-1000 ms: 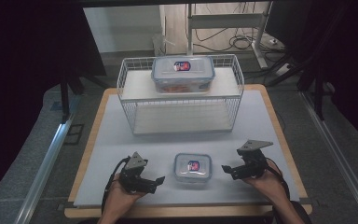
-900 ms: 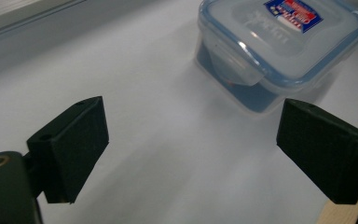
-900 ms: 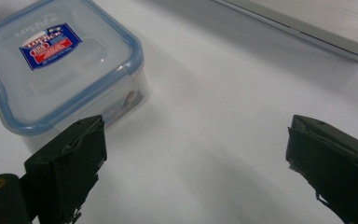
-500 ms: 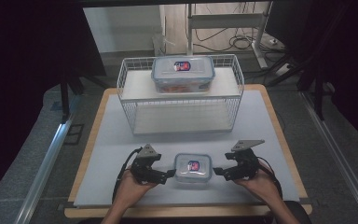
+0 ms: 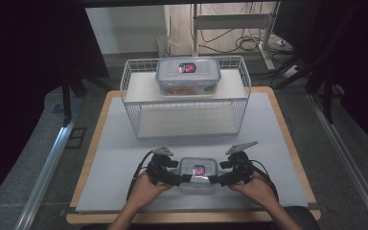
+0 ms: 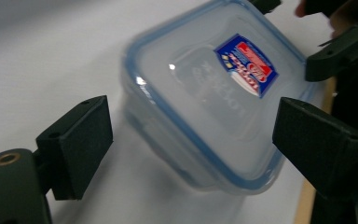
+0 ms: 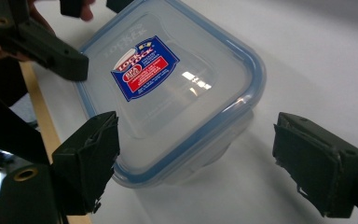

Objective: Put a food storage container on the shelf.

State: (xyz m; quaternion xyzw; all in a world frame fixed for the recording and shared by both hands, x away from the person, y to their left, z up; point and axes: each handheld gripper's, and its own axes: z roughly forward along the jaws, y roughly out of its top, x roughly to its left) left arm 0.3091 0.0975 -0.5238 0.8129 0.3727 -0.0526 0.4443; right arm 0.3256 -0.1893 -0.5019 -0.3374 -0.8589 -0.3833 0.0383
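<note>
**Small box between two grippers**

High view: small box (image 5: pixel 199 173) on the table (image 5: pixel 124 158) (near edge), left gripper (image 5: pixel 187 178) and right gripper (image 5: pixel 212 179) at its two ends.

Left gripper view: fingers (image 6: pixel 77 144) wide, box corner between them, untouched.

Right gripper view: fingers (image 7: pixel 86 161) wide, one just beside the box rim.

Glossy clear plastic container (image 5: pixel 198 173) on matt white table (image 5: pixel 120 163).

Looks like a lab or test bench setup — a wooden table (image 5: pixel 92 158) with a grey mat (image 5: pixel 120 158), black curtains (image 5: pixel 33 43) all around, aluminium rails (image 5: pixel 45 177) on the floor, and loose cables (image 5: pixel 249 44) under a metal-framed desk (image 5: pixel 230 21) behind.
</note>
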